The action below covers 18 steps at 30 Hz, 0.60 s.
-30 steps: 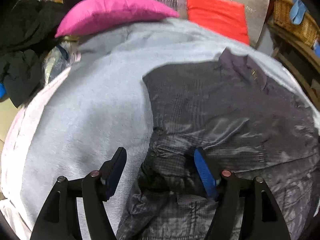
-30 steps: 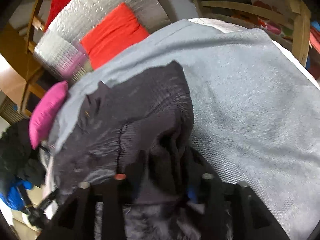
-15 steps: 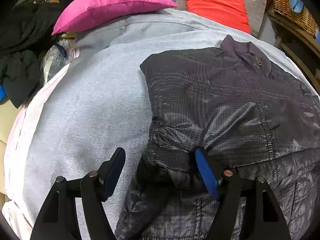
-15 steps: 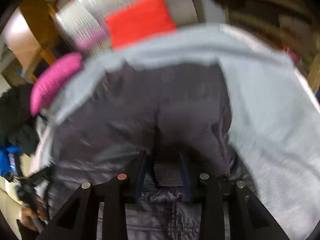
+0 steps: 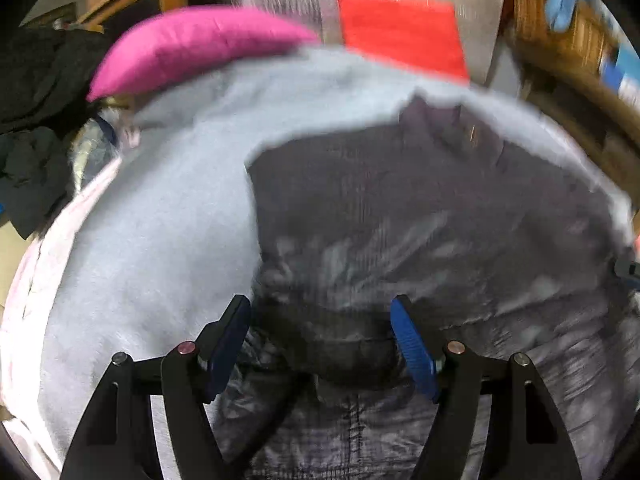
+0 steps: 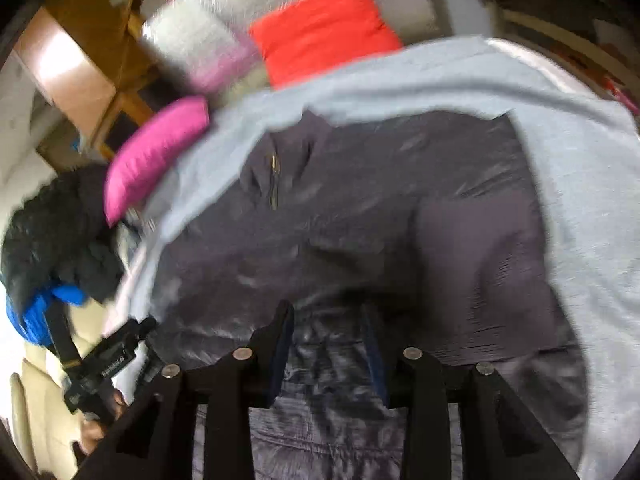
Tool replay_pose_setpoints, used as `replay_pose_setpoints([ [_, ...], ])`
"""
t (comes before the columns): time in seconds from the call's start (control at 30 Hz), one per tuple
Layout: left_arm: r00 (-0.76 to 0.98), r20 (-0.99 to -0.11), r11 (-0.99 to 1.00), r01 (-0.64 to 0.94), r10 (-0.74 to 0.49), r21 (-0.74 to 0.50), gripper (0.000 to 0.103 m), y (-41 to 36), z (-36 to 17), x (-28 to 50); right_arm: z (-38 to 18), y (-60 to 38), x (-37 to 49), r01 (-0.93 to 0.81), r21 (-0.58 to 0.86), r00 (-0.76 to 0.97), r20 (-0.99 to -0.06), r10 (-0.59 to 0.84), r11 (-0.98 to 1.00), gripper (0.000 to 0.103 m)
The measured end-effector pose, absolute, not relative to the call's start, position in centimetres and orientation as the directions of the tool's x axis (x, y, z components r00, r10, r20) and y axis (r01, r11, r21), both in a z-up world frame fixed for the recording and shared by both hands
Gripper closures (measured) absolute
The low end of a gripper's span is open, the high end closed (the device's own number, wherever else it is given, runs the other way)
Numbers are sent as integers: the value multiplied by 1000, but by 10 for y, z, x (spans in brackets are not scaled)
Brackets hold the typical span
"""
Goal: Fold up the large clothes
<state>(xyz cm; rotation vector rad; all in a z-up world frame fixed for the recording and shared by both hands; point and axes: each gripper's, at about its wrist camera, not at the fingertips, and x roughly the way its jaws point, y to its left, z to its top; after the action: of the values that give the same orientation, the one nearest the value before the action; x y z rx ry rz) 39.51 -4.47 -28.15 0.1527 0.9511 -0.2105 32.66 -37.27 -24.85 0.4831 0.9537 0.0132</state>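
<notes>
Folding is mid-step: dark jacket (image 5: 400, 208) lies spread on the grey blanket (image 5: 152, 232), collar toward the red cushion (image 6: 324, 32), pink pillow (image 5: 192, 44) off to one side of that cushion. Right tool (image 6: 328, 344) has just let go of the sleeve it held a second ago; its jaws closed, then opened again, now apart with only flat jacket fabric below them. That sleeve now lies folded in over the jacket body. Left tool (image 5: 320, 340) jaws wide apart, straddling a bunched fold at the jacket's edge, pads not pressing it. Likely next: left-side fold.
</notes>
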Motion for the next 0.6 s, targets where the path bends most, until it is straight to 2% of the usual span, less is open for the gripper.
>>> replay_pose_setpoints([
  [0.07, 577, -813, 968, 238, -76, 79, 25, -50, -286, 394, -268, -364, 336, 194, 374, 539, -813, 220, 907, 47],
  [0.13, 577, -814, 967, 240, -73, 83, 25, -50, -283, 391, -264, -358, 332, 178, 338, 552, -812, 191, 924, 47],
  [0.23, 595, -798, 969, 240, -94, 65, 25, -43, -269, 377, -247, -366, 312, 159, 386, 572, -786, 234, 908, 47],
  [0.5, 632, -765, 969, 243, -123, 46, 25, -15, -247, 328, -216, -420, 219, 194, 425, 635, -741, 217, 884, 45],
  [0.6, 637, -761, 973, 228, -125, 30, 25, 0, -246, 305, -215, -432, 181, 218, 422, 624, -753, 207, 880, 45],
])
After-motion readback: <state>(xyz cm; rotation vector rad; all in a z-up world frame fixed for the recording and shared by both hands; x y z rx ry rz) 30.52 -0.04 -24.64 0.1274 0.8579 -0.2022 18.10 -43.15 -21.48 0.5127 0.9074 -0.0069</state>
